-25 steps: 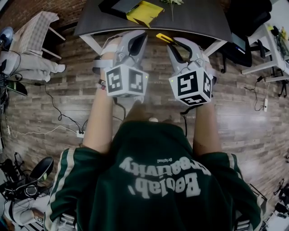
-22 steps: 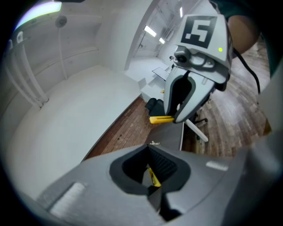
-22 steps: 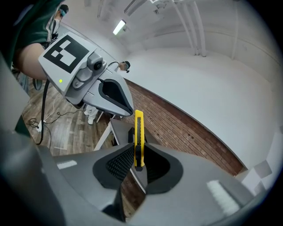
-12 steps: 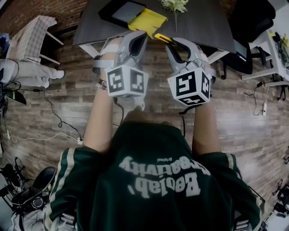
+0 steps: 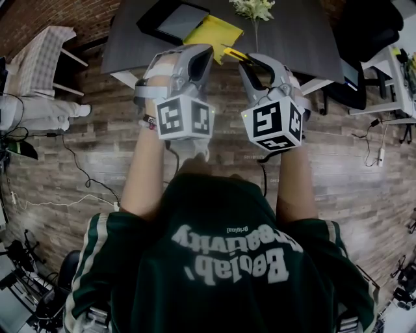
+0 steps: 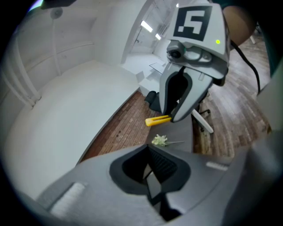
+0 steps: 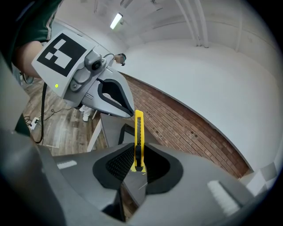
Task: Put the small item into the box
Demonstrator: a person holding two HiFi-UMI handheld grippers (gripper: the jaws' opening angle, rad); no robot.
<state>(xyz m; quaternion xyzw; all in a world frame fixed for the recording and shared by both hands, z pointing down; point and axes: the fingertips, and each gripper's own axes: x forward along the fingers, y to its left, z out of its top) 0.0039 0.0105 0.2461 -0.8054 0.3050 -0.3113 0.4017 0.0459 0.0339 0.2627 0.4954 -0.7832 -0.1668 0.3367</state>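
A yellow utility knife [image 7: 139, 140] stands between the pads of my right gripper [image 7: 138, 167], which is shut on its lower end. In the head view the knife [image 5: 234, 53] juts out from the right gripper [image 5: 250, 63] toward the near edge of the dark table [image 5: 292, 36]. A flat black box with a grey inside [image 5: 174, 19] lies at the table's far left. My left gripper [image 5: 199, 57] is level with the right one, its jaws together with nothing in them. The left gripper view shows its own jaws [image 6: 151, 175], the right gripper [image 6: 183, 95] and the knife [image 6: 158, 120].
A yellow flat packet [image 5: 211, 29] lies beside the box, and a small pale flower sprig [image 5: 253, 9] lies to its right. A chair [image 5: 45, 49] stands at the left, black chairs [image 5: 354, 39] at the right. Cables [image 5: 84, 175] run over the wooden floor.
Both grippers have moved forward together toward the table. The box, the yellow packet and the flower show further into the head view. The knife stays in the right gripper.
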